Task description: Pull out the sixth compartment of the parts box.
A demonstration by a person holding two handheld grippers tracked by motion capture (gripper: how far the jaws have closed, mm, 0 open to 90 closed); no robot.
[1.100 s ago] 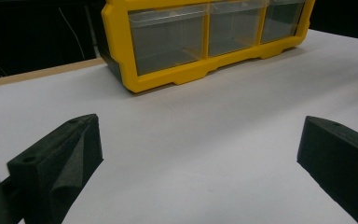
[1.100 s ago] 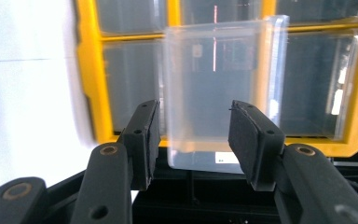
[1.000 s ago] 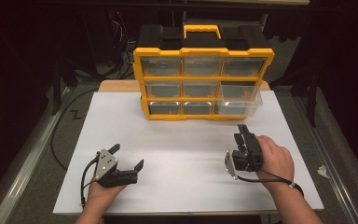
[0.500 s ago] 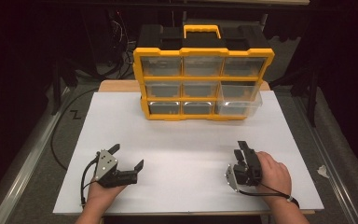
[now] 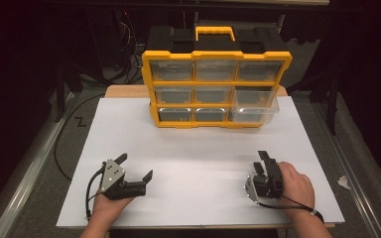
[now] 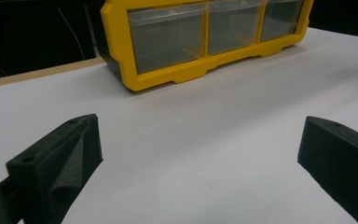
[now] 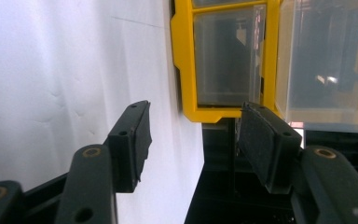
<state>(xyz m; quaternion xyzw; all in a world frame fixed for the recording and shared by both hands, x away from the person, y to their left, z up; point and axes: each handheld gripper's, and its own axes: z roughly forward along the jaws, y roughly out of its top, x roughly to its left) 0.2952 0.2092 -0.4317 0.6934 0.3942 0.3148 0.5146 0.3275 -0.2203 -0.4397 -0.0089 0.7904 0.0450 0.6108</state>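
Two grippers sit low at the near edge of the counter [image 5: 198, 163], one in each hand, both empty. Over on the left, the left gripper [image 5: 135, 166] lies on the white surface with its fingers [image 6: 65, 158] spread wide, nothing between them but bare counter. On the right, the right gripper [image 5: 262, 162] is turned on its side, close to the surface, its fingers [image 7: 133, 140] part-open and just now opening further, with nothing caught in the gap. Both point ahead toward the yellow drawer organizer [image 5: 216, 89], which stands well apart from them at the far middle of the counter, upright, its black top and yellow handle [image 5: 215, 32] behind. Clear drawers fill its front in rows, and the lower right drawer [image 5: 254, 106] juts out toward us.
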